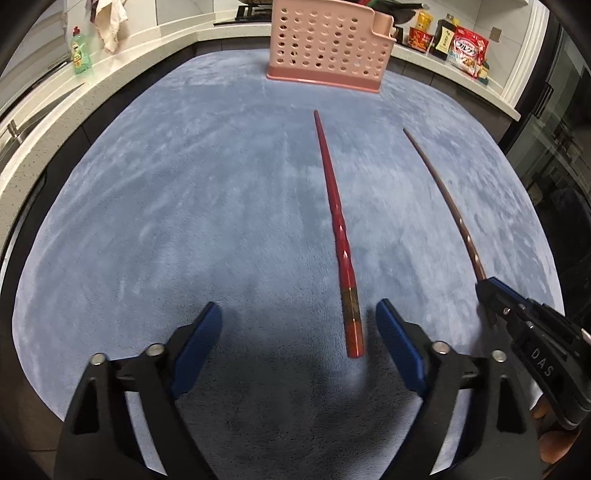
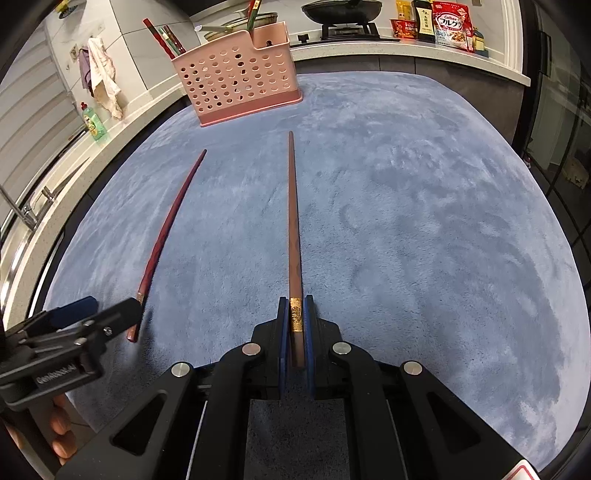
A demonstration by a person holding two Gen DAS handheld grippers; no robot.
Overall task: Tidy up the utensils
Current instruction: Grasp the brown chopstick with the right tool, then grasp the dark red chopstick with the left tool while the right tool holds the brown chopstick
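Observation:
A red chopstick (image 1: 334, 221) lies on the blue mat (image 1: 184, 221), its tip toward the pink perforated basket (image 1: 325, 44). My left gripper (image 1: 299, 332) stands open over the chopstick's thick end, which sits nearer the right finger (image 1: 397, 343), with neither pad touching it. In the right wrist view, my right gripper (image 2: 295, 301) is shut on the gold-banded thick end of a brown chopstick (image 2: 293, 221) that points at the basket (image 2: 240, 77). The red chopstick (image 2: 166, 236) and left gripper (image 2: 114, 308) show at the left there. The right gripper (image 1: 485, 288) appears at the right of the left wrist view.
The basket holds several chopsticks (image 2: 162, 37). A counter rings the mat, with a green soap bottle (image 2: 94, 123), a hanging cloth (image 2: 103, 81), a wok on a stove (image 2: 341, 11) and food packets (image 2: 452, 26). A tap (image 2: 22, 210) stands at the left edge.

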